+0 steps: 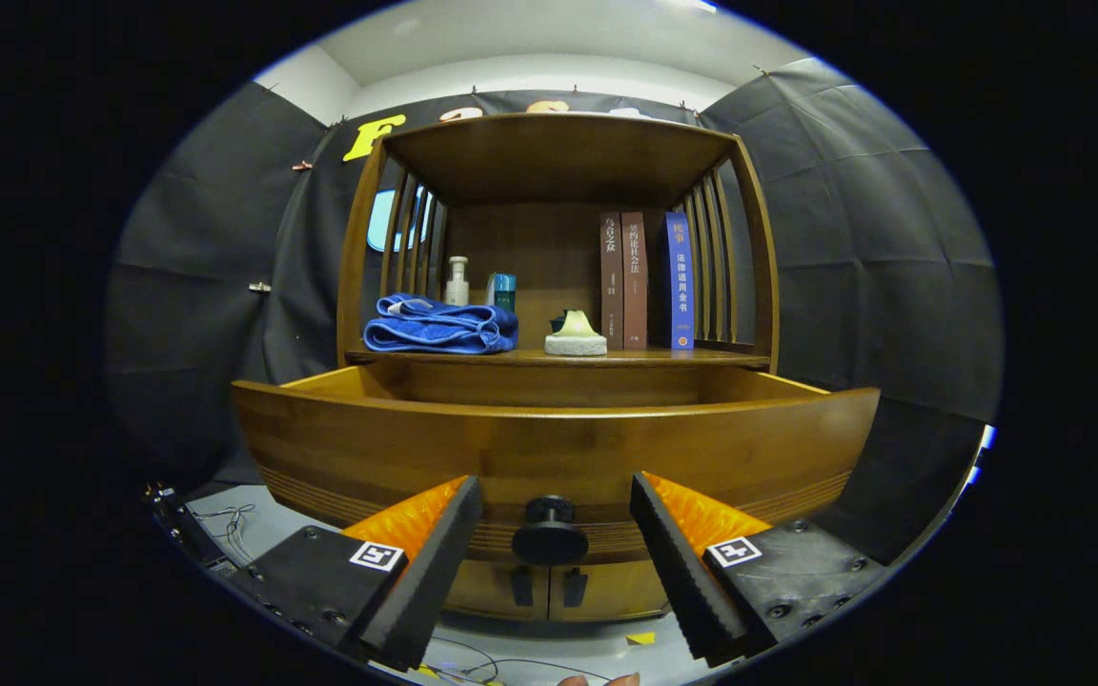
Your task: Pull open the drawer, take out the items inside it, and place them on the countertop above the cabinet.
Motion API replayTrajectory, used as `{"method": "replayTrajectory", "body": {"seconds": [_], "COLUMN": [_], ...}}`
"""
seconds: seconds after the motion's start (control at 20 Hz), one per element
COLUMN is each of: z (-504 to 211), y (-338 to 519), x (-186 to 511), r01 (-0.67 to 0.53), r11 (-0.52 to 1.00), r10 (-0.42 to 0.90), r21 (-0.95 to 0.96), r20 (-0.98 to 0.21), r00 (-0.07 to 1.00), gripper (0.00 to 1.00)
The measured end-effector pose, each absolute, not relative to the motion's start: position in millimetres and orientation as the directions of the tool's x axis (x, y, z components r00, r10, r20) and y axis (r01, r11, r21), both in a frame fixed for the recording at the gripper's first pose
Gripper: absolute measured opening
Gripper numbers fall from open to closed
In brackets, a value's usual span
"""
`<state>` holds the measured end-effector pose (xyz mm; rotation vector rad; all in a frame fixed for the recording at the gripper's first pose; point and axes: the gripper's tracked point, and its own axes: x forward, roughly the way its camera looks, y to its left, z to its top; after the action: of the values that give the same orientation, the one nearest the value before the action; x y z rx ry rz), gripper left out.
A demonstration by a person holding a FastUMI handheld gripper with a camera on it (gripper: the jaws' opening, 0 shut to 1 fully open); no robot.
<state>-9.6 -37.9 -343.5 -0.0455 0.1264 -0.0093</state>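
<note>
The wooden drawer (549,443) stands pulled out of the cabinet toward me, its curved front panel just ahead of the fingers. A round dark knob (549,534) sits on that panel, in the gap between my fingertips with space on both sides. My gripper (554,510) is open and holds nothing. The drawer's inside is hidden behind its front wall. Above it runs the countertop (721,358), carrying a folded blue towel (441,326) and a small pale ornament (576,338).
On the countertop stand a white pump bottle (457,282), a teal box (501,291) and three upright books (644,280) under a wooden canopy. Two cabinet doors with dark handles (546,586) lie below the drawer. Cables (225,529) trail on the floor at left.
</note>
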Motion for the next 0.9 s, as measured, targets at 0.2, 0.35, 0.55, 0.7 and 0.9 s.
{"method": "replayTrajectory", "body": {"seconds": [0.2,0.35,0.55,0.7,0.9], "z": [-351,-347,-344,-344,-348], "y": [-36,-35,-35,-35,-34], "x": [3,5,15,32,60], "r01": [0.014,0.017,0.016,0.016,0.022], "r11": [0.998,0.998,0.999,0.999,0.998], "r10": [-0.023,-0.024,-0.021,-0.023,-0.029], "r21": [-0.066,-0.063,-0.049,-0.051,-0.056], "r20": [-0.142,-0.113,-0.116,-0.127,-0.139], "r00": [0.99,0.993,0.993,0.992,0.99], "gripper": [1.0,1.0,1.0,1.0,1.0]}}
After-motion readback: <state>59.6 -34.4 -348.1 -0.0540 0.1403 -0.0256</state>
